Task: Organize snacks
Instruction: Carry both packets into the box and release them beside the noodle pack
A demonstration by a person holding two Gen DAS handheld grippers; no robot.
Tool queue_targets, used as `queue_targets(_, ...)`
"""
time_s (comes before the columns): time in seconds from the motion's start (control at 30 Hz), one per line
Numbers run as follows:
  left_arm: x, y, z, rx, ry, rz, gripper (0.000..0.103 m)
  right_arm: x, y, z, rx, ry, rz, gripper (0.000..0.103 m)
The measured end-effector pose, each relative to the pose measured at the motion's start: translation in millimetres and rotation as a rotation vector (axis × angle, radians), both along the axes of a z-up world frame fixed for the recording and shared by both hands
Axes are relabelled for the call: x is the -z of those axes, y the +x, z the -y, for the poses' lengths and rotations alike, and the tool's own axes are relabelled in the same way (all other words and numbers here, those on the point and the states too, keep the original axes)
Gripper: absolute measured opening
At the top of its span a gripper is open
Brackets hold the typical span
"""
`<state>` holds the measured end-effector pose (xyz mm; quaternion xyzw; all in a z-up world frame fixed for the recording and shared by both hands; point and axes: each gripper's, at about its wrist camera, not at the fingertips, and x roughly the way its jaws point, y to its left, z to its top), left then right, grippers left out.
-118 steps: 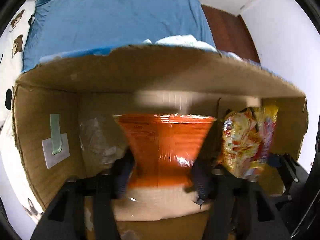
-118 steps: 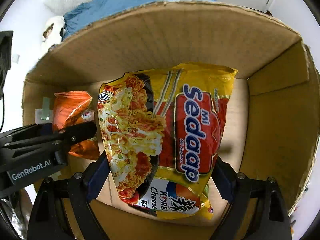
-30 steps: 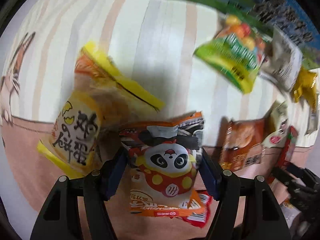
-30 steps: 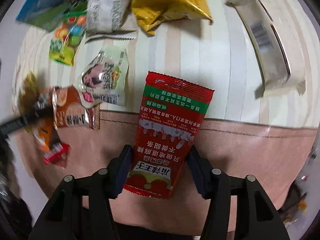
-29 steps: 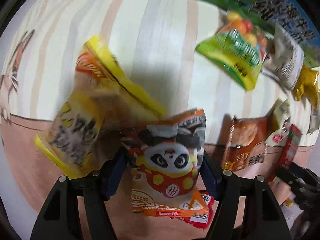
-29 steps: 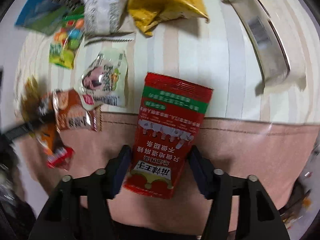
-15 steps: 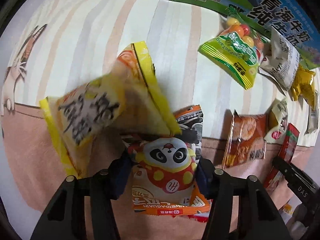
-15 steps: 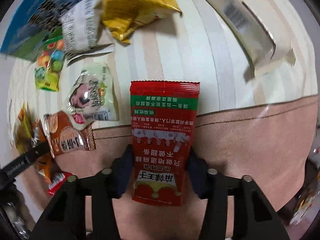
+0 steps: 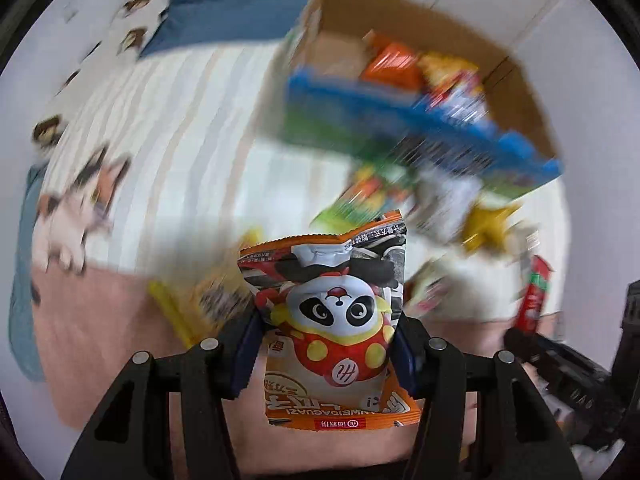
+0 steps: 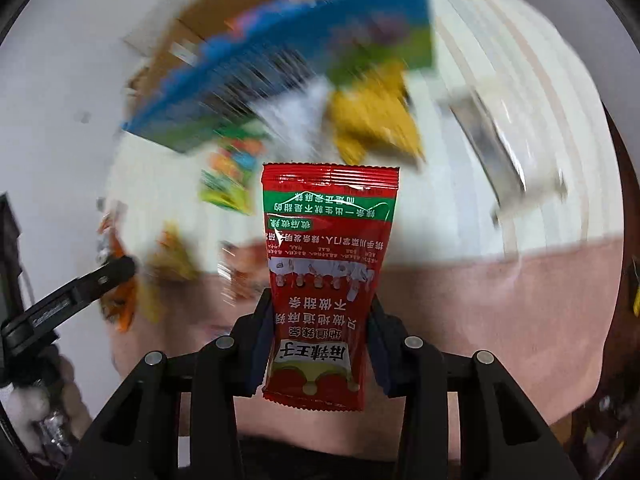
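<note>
In the left wrist view my left gripper (image 9: 328, 328) is shut on an orange snack packet with a panda (image 9: 332, 308), held off the bed. In the right wrist view the right gripper (image 10: 320, 332) has its jaws closing tight on a long red packet with a green band (image 10: 328, 248), and both pads press its edges. The red packet (image 9: 534, 300) also shows at the right edge of the left wrist view. A cardboard box (image 9: 516, 92) with a blue and green printed front stands at the far end of the bed, with orange and yellow packets inside.
Several loose snacks lie blurred on the striped sheet (image 9: 180, 140) in front of the box: a yellow bag (image 10: 376, 128), a silver packet (image 10: 500, 148), a green candy bag (image 10: 228, 176). A pink blanket (image 10: 500, 300) covers the near part. The left gripper's finger (image 10: 100, 280) shows at left.
Both grippers closed on their packets and rose off the bed with them. The views tilted up, so the cardboard box has come into sight. The yellow bag beside the panda packet dropped back.
</note>
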<state>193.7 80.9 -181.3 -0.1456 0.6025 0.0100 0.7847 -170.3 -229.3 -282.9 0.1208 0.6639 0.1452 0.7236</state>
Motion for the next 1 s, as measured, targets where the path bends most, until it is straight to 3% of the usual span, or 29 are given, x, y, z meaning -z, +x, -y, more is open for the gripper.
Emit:
queue_targets(0.17, -44.4, 80.5, 19.9, 0.063, -0.049, 0.057, 0.054, -49.7, 60.9, -18.9, -0.055, 0.099, 0.078, 0.044)
queue_targets(0.27, -62.4, 135.6, 24.8, 0.092, -0.025, 0.068, 0.054, -69.7, 109.2, -32.2, -0.086, 0.102, 0.120, 0.044)
queue_targets(0.37, -54.1, 194.9, 16.2, 0.096, -0.031, 0.011, 0.054, -57.6, 163.3, -68.9, -0.098, 0.085, 0.125, 0.044)
queue_targets(0.5, -17.6, 251.5, 3.3, 0.079, -0.072, -0.111, 0.054, -28.4, 221.1, -96.1, -0.077, 0.082, 0.060, 0.044)
queue_targets(0.7, 24.7, 286.6, -2.8, 0.068, -0.061, -0.233, 0.054, 22.7, 261.9, -106.7, -0.069, 0.044, -0.031, 0.044)
queue_targets(1.0, 63.0, 293.2, 7.8, 0.111, 0.018, -0.327, 0.054, 74.8, 273.9, -118.5, -0.102, 0.011, -0.127, 0.044)
